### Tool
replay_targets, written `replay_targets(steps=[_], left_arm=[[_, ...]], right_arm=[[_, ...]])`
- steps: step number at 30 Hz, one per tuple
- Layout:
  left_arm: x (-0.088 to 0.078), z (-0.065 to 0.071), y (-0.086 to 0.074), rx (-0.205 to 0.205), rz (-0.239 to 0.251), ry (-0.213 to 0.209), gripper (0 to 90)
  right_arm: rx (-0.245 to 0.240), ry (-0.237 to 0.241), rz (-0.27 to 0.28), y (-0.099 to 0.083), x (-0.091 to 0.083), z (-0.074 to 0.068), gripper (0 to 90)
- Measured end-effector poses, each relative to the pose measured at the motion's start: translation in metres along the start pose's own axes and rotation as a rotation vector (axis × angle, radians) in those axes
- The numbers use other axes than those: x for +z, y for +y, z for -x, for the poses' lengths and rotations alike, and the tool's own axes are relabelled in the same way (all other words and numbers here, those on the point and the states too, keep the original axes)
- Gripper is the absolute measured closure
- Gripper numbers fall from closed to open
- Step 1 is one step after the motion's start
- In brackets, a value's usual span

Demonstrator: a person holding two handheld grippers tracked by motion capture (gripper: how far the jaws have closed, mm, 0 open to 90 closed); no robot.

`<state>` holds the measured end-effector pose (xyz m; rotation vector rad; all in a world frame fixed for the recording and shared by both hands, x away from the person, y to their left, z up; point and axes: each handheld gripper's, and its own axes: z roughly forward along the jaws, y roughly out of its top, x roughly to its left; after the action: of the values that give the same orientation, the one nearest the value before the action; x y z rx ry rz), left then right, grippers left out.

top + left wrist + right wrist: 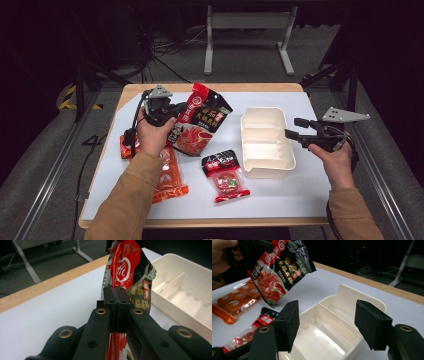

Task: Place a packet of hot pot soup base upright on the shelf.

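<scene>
1. High view: left gripper point(175, 111) was clamped on the red-and-black pouch point(200, 120), lifted off the table point(280, 200), left of the white tray point(266, 165).
2. Tray empty; placing remained.
3. Orange packet point(167, 175) and small red packet point(225, 177) lay unpacked.
4. Right gripper point(295, 127) hung over the tray's right rim, jaws apart, empty; could obstruct.

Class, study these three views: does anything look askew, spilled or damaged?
Nothing spilled or damaged. The left gripper holds the red-and-black pouch tilted above the table; the white tray is empty; two packets lie flat.
</scene>
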<state>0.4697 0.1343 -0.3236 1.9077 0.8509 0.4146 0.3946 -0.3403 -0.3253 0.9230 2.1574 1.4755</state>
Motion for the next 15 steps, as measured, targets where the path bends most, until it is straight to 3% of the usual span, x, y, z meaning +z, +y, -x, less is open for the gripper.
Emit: replay_targets(steps=[5,9,15], left_arm=[[-0.018,0.005,0.000,-0.003,0.078,-0.009,89.8],[-0.028,0.010,0.000,-0.001,0.103,-0.020,89.8],[-0.042,0.021,-0.001,0.015,0.144,-0.044,89.7]], right_arm=[[-0.017,0.052,0.011,0.014,0.006,-0.018,37.0],[-0.014,0.106,0.013,0.025,0.017,-0.031,37.2],[-0.026,0.146,0.003,0.040,0.034,-0.044,37.7]])
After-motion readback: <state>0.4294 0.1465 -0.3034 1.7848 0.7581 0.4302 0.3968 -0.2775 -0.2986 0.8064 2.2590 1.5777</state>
